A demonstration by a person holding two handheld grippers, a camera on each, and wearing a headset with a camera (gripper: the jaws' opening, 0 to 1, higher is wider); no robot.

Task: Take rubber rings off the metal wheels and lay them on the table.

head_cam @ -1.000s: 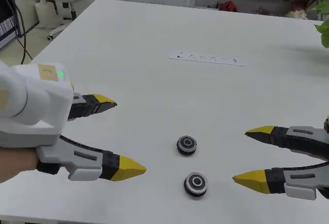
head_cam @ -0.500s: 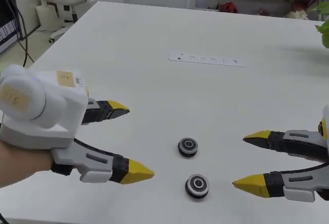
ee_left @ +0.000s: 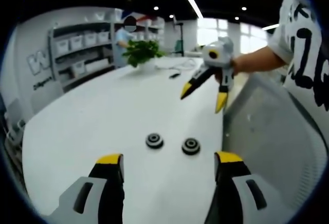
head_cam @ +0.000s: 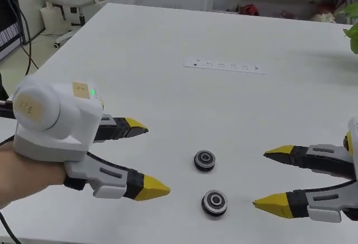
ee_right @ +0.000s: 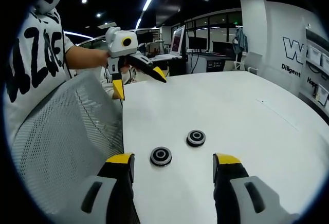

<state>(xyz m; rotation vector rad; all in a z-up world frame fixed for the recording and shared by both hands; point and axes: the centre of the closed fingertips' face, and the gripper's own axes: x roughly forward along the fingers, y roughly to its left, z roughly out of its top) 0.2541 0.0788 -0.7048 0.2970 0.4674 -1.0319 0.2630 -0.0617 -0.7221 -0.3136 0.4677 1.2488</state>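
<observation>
- Our left gripper [head_cam: 156, 158] hovers above the table [head_cam: 168, 42] near its front-left part. Its yellow-tipped jaws are spread wide with nothing between them.
- In the left gripper view, the same jaws [ee_left: 168, 158] frame both wheels, which lie ahead of the tips and apart from them.
- The two metal wheels lie flat close to the table's front edge, roughly midway between our grippers.
- The far wheel [head_cam: 204, 160] sits a little further in from the edge, and the near wheel [head_cam: 214, 202] lies just beside it, closer to us.
- Each wheel has a black rubber ring [head_cam: 205, 202] seated around its bright hub, as far as we can make out.
- A white power strip [head_cam: 224, 65] lies well beyond the wheels, toward the middle of the table.
- Our right gripper [head_cam: 260, 178] hovers over the front-right part of the table. It is also released and empty, with its tips pointing at the wheels but well short of them.
- In the right gripper view, its jaws [ee_right: 174, 158] bracket the near wheel [ee_right: 161, 156] and the far wheel [ee_right: 196, 137], and the left gripper [ee_right: 140, 88] is held opposite.
- We judge the task not yet begun: both rings are on their wheels, and neither gripper touches anything.
- What remains is to steady one wheel, peel off its ring and lay it on the table, then do the same with the second wheel.
</observation>
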